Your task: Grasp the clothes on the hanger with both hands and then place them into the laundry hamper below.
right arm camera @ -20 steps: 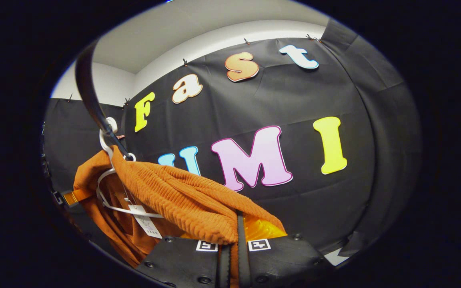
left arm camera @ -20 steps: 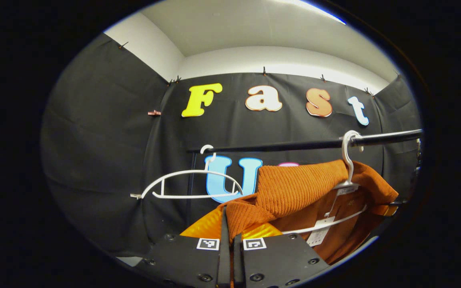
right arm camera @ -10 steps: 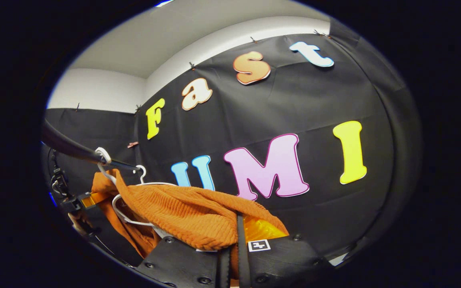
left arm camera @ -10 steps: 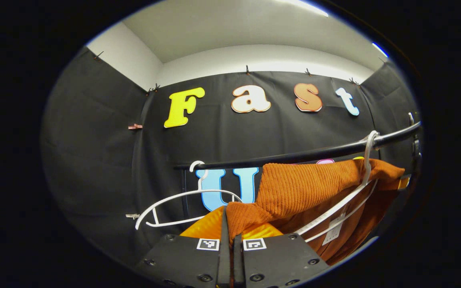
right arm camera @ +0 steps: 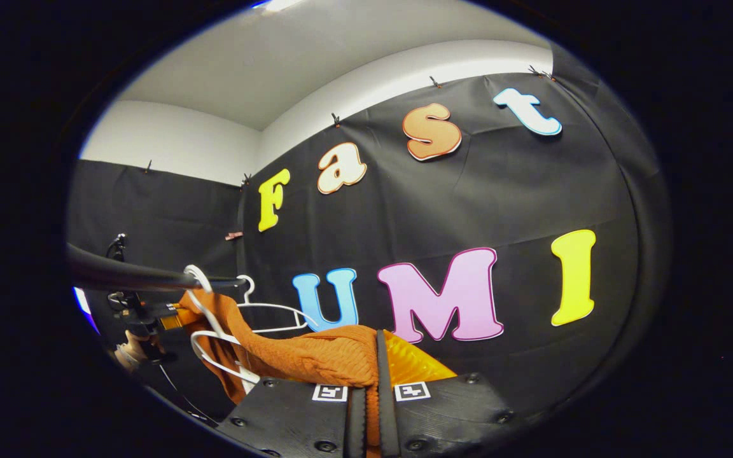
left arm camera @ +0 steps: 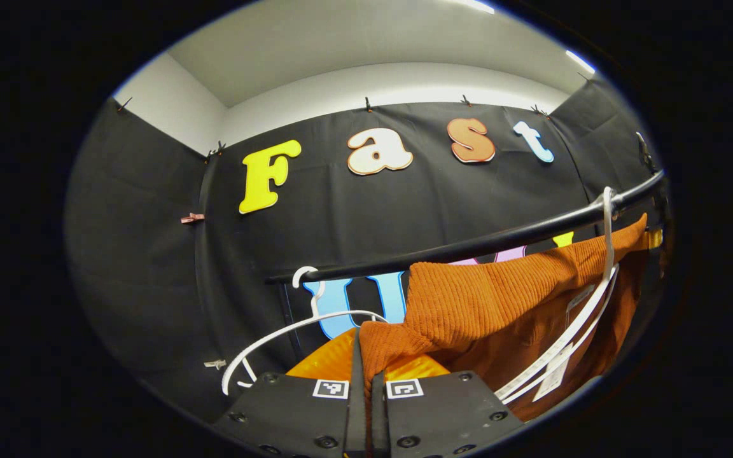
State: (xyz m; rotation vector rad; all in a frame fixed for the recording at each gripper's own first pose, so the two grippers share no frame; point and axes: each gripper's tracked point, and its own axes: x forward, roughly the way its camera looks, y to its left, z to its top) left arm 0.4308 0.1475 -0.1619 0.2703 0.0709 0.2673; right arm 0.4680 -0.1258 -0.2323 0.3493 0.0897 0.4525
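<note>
Left tool (left arm camera: 363, 356) pinched one corner of the orange garment (left arm camera: 487, 299); right tool (right arm camera: 373, 362) pinched the other end (right arm camera: 315, 356). The garment stretched between them, still draped on a white hanger (left arm camera: 586, 318) hooked over the black rail (left arm camera: 468, 245). An empty hanger (left arm camera: 290, 327) hung beside.

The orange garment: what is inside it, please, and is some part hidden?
Inside the orange garment a white hanger and a paper tag show. The hanger's far shoulder is covered by the fabric.
</note>
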